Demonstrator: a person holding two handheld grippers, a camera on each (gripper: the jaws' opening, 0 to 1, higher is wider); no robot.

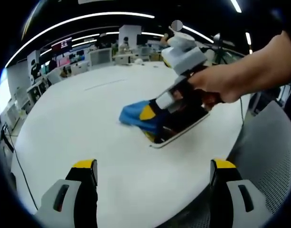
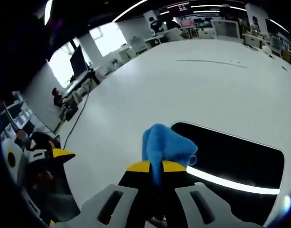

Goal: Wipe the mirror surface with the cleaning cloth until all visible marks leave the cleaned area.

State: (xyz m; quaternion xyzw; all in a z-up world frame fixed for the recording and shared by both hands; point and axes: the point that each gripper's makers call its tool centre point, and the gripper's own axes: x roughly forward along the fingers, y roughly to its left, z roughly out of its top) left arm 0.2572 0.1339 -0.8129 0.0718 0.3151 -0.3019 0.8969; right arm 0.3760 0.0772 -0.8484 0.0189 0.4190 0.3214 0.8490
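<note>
Plainly the wiping is under way rather than finished, as far as these pictures let one judge. On the round white desk (image 1: pixel 88 137) lies a dark rectangular mirror (image 2: pixel 240 159) with a pale rim, flat and reflecting a bright ceiling light strip. The right gripper (image 2: pixel 155 167) has its yellow-tipped jaws pinched tight on a blue cleaning cloth (image 2: pixel 165 142), which bunches up ahead of the jaws and sits at the mirror's near left edge, overlapping the glass there. From the left gripper view the same scene shows from across the desk: the right gripper (image 1: pixel 157 110), held by a person's hand (image 1: pixel 226 83), presses the blue cleaning cloth (image 1: pixel 135 114) down at one end of the mirror (image 1: pixel 183 126), with part of the cloth spilling off the rim onto the desk. The left gripper (image 1: pixel 152 168) hangs well apart from the mirror, jaws spread wide and holding nothing, above bare desk. The mirror's surface looks dark and mostly even, but the reflection and blur make it impossible to tell whether any marks remain. Since the cloth covers only one end and most of the glass lies uncovered beyond it, I judge that passes across the rest of the surface are probably left to do. Both mirror and cloth sit well inside the desk's edge.
</note>
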